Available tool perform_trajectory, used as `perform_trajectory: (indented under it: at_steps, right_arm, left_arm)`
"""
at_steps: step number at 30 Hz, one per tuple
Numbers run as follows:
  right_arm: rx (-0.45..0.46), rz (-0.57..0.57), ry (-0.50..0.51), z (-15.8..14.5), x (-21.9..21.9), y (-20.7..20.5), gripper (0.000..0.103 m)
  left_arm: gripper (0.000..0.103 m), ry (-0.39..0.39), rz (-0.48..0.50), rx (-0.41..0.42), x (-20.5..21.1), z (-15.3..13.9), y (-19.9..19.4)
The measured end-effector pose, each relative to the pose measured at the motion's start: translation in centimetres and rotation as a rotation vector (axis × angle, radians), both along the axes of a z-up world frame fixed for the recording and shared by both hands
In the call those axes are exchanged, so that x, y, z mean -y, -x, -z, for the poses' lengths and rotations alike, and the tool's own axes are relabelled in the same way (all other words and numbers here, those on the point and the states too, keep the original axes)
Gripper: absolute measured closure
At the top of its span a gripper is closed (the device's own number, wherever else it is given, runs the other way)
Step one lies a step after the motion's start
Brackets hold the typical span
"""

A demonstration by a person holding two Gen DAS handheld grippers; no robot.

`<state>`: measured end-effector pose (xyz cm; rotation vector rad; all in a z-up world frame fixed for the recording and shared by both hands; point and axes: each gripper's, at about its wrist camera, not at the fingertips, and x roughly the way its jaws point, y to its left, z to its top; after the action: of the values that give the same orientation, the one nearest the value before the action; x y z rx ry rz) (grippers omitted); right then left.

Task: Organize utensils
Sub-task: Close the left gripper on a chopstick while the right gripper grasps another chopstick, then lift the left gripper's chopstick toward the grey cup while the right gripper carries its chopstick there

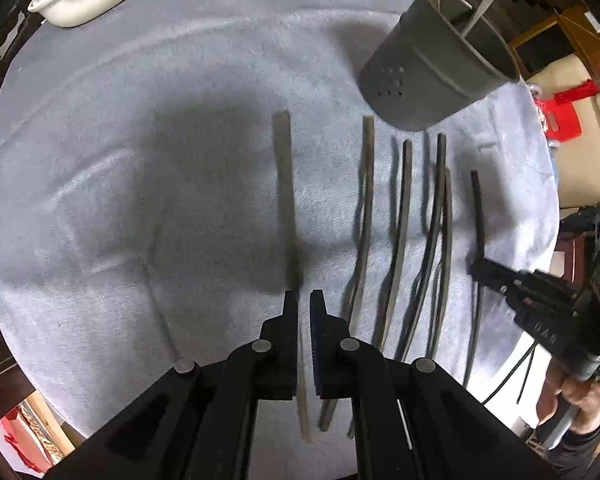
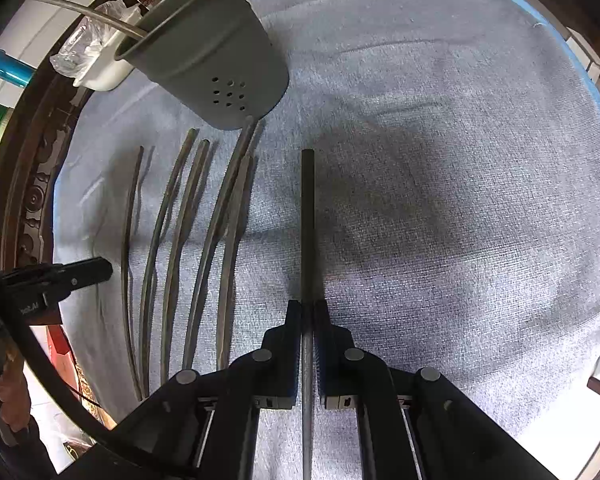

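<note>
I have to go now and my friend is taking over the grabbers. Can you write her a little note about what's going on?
Left gripper: closed on one brownish chopstick.
Right gripper: closed on one dark chopstick.
The grey holder stands at the far side of the blue towel, with a few utensils already in it.
Several more chopsticks lie side by side on the towel in front of the holder.
Left to do: probably drop the two held chopsticks into the holder, then the rest.

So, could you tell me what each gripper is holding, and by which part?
Each holds one chopstick near its lower end: the left gripper a brownish chopstick, the right gripper a dark chopstick.
</note>
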<state>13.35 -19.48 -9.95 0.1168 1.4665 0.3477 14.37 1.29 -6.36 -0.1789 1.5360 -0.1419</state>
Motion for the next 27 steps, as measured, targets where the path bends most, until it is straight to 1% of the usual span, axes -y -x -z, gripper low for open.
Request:
perform_trajectory:
  at_steps: [2,7,8,9,10,12,14,15,16,18,22,27]
  right_arm:
    - [0.003,0.003,-0.004,0.0,0.0,0.0,0.096]
    - [0.006,0.001,-0.011,-0.1,-0.1,-0.1,0.096]
    - [0.008,0.000,-0.013,-0.1,-0.1,-0.1,0.096]
    - [0.009,0.000,-0.014,-0.1,-0.2,-0.1,0.096]
    - [0.009,-0.001,-0.015,-0.1,-0.3,-0.1,0.096]
    - [0.010,0.001,-0.021,-0.1,-0.1,-0.1,0.096]
    - [0.011,0.000,-0.026,-0.1,0.0,-0.1,0.096]
    - [0.011,-0.001,-0.028,-0.2,0.0,-0.1,0.096]
    - [0.012,-0.001,-0.029,-0.1,-0.1,0.0,0.096]
    - [0.013,-0.002,-0.031,-0.2,0.0,0.0,0.096]
    - [0.016,-0.007,-0.024,-0.2,-0.2,-0.1,0.096]
    - [0.021,0.005,-0.044,-0.2,0.1,-0.1,0.096]
  left_arm:
    - [0.097,0.002,-0.026,0.002,0.0,-0.1,-0.7]
    - [0.096,-0.002,-0.065,-0.027,-0.3,1.1,-2.7]
    - [0.093,-0.011,-0.072,-0.031,-0.4,1.3,-3.1]
    - [0.088,-0.015,-0.074,-0.032,-0.4,1.4,-3.3]
    - [0.079,-0.020,-0.074,-0.032,-0.4,1.5,-3.6]
    - [0.076,-0.034,-0.067,-0.039,-0.2,2.0,-4.1]
    - [0.077,-0.052,-0.061,-0.039,0.0,2.3,-4.2]
    - [0.083,-0.063,-0.054,-0.034,0.1,2.2,-4.2]
    - [0.094,-0.064,-0.050,-0.037,0.2,2.3,-4.1]
    - [0.097,-0.070,-0.045,-0.036,0.4,2.3,-4.0]
    - [0.098,-0.064,-0.038,-0.027,0.4,2.3,-4.3]
    - [0.097,-0.041,-0.044,0.023,-0.5,0.9,-2.1]
